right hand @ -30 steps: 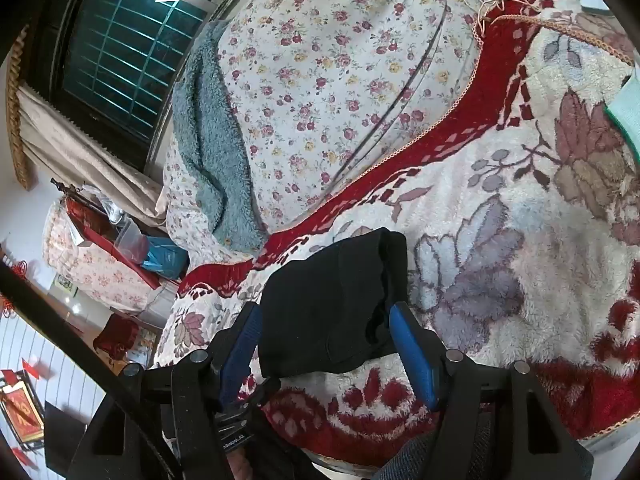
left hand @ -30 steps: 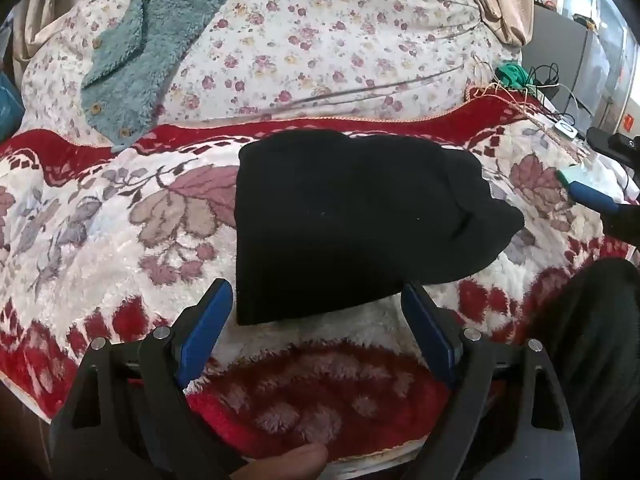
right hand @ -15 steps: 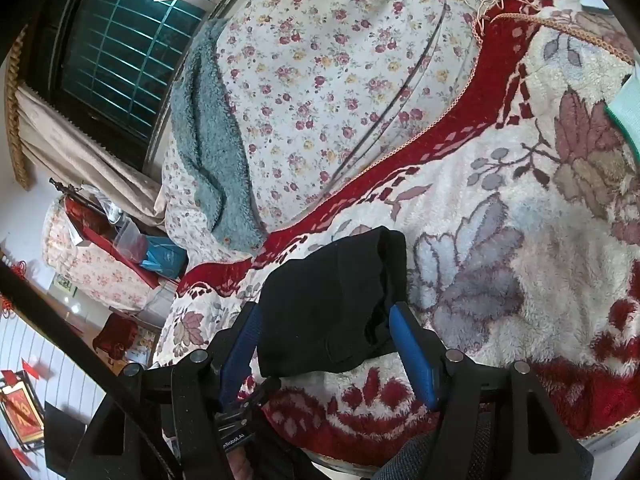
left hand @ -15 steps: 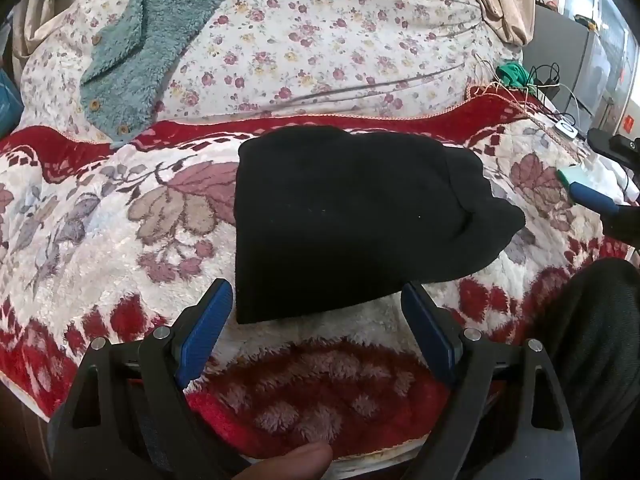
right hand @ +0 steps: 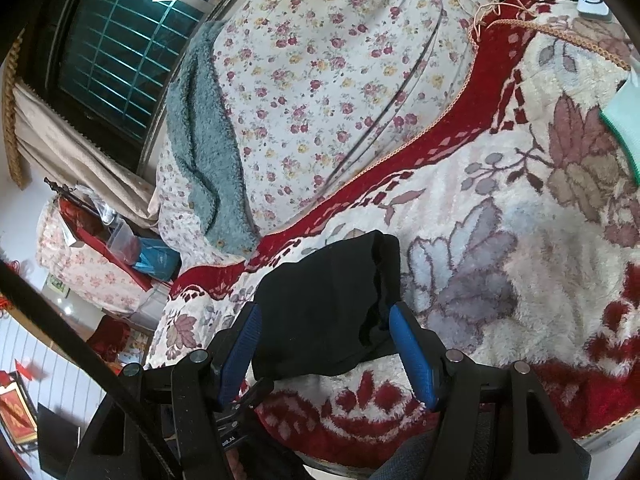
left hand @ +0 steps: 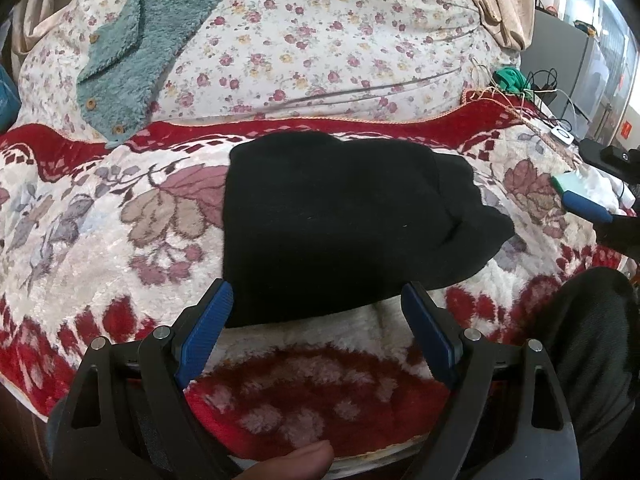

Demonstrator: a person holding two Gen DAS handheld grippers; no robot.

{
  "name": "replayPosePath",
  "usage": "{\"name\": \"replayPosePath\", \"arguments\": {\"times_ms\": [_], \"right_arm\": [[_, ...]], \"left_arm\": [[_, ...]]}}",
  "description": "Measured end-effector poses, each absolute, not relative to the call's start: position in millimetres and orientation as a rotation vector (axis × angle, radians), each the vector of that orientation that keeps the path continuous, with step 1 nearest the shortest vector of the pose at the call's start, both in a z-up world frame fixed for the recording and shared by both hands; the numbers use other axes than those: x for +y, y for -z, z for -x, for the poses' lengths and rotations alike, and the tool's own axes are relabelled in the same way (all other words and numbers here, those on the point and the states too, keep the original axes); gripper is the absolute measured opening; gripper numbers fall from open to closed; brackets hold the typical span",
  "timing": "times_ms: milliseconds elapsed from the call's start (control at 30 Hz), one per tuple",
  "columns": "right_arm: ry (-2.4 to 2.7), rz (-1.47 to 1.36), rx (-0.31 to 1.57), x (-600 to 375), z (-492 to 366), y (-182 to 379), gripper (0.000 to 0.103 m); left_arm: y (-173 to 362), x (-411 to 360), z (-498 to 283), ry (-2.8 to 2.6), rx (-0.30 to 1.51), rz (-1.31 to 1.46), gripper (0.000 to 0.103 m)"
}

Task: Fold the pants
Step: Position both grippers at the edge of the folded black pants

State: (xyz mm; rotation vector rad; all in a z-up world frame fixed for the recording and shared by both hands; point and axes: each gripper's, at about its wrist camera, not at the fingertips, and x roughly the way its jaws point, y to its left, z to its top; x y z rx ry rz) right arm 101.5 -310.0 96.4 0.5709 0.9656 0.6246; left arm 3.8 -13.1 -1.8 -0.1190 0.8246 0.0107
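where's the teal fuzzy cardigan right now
In the left wrist view the teal cardigan lies at upper left, draped on the floral quilt behind the black pants; the right wrist view shows it below the window.

A bed carries a red-and-white blanket point(left hand: 100, 240). Folded black pants point(left hand: 340, 216) lie at its centre. At twelve o'clock sits a floral quilt point(left hand: 320, 40); a teal fleece point(left hand: 132, 60) lies at eleven.

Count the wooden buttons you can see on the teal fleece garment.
3, in the left wrist view on the teal fleece garment: one upper left, one mid-edge, one by the bottom hem. Folds may hide more.
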Motion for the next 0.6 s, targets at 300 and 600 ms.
{"name": "replayPosePath", "arguments": {"times_ms": [300, 600], "right_arm": [[-0.650, -0.512, 0.939, -302.9, -100.1, -102.6, 0.064], [-0.699, -0.625, 1.033, -295.7, -107.3, -89.6, 0.065]], "left_arm": [[0.8, -6.0, -1.7, -0.023, 0.828, 0.102, 0.086], [-4.6, 25.0, 4.4, -0.071, 0.794, 0.232, 0.086]]}}
